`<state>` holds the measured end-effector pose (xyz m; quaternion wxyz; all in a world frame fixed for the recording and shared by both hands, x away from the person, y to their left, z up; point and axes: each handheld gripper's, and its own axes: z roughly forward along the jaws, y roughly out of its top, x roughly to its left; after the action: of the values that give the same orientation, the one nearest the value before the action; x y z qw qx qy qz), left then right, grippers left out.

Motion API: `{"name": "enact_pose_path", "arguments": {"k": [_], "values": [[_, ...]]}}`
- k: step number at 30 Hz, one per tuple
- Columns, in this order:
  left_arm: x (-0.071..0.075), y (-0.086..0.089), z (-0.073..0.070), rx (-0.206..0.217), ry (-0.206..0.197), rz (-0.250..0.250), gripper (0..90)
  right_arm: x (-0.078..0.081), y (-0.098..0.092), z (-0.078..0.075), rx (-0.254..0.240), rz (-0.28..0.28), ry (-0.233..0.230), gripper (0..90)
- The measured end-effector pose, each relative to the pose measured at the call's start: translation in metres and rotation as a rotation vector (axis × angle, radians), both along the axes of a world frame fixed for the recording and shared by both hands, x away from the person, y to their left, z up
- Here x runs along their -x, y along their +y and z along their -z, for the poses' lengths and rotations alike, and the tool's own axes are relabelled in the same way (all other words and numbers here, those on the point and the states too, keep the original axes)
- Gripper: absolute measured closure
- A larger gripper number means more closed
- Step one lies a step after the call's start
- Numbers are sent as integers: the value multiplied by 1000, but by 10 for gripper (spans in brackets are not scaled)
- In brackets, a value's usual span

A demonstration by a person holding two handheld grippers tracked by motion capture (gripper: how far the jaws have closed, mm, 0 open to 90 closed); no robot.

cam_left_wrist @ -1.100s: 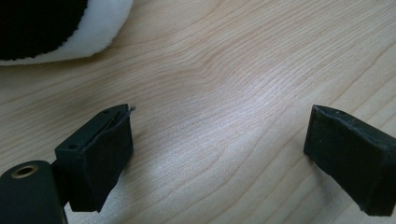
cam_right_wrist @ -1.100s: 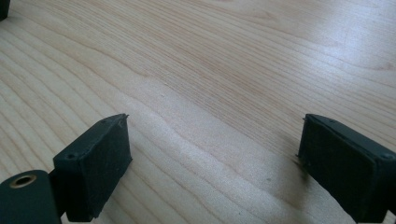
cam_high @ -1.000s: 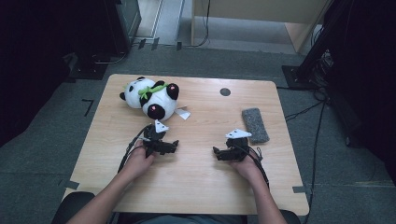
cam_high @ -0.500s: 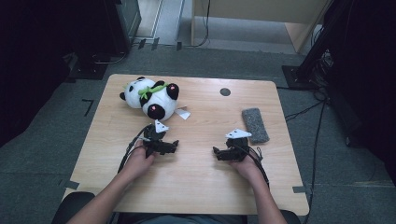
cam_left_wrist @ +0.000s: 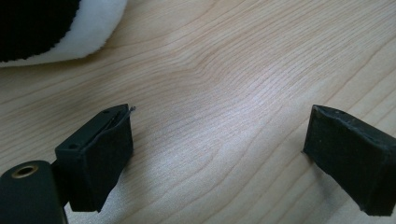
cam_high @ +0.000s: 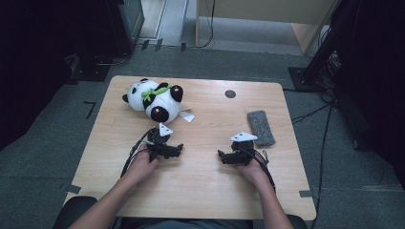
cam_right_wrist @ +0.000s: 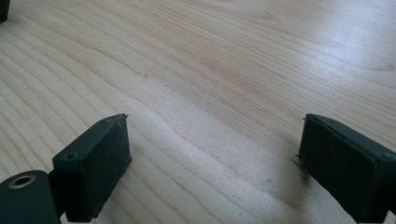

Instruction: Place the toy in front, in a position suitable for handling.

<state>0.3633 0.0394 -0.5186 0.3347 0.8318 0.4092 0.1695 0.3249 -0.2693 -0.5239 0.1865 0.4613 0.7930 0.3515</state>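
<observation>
Both rested on the table (cam_high: 205,191), jaws spread, empty: left gripper (cam_left_wrist: 219,154), right gripper (cam_right_wrist: 215,158). Panda toy (cam_high: 155,100) just ahead of the left gripper; likely soft, light, squashy. Best pinched across a limb or ear.

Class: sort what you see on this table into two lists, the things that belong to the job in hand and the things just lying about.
In the job:
left tongs, open
right tongs, open
panda soft toy, nearest the left tongs

Lying about:
grey pad
white tag beside the panda
dark round spot in the table
</observation>
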Motion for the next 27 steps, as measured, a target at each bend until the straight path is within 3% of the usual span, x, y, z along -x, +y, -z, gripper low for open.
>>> {"name": "enact_pose_path", "arguments": {"k": [13,16,21,25,27], "values": [[0,-1,0,-1,1,-9,78,0,0,0,0,1,1,86],[0,-2,0,2,-1,-6,78,1,0,0,-2,26,5,86],[2,-2,0,3,-3,43,81,2,1,0,0,50,4,77],[0,-3,-3,-14,20,56,91,2,1,0,0,49,5,72],[1,-2,-7,-16,28,82,143,2,1,0,1,51,2,72]]}}
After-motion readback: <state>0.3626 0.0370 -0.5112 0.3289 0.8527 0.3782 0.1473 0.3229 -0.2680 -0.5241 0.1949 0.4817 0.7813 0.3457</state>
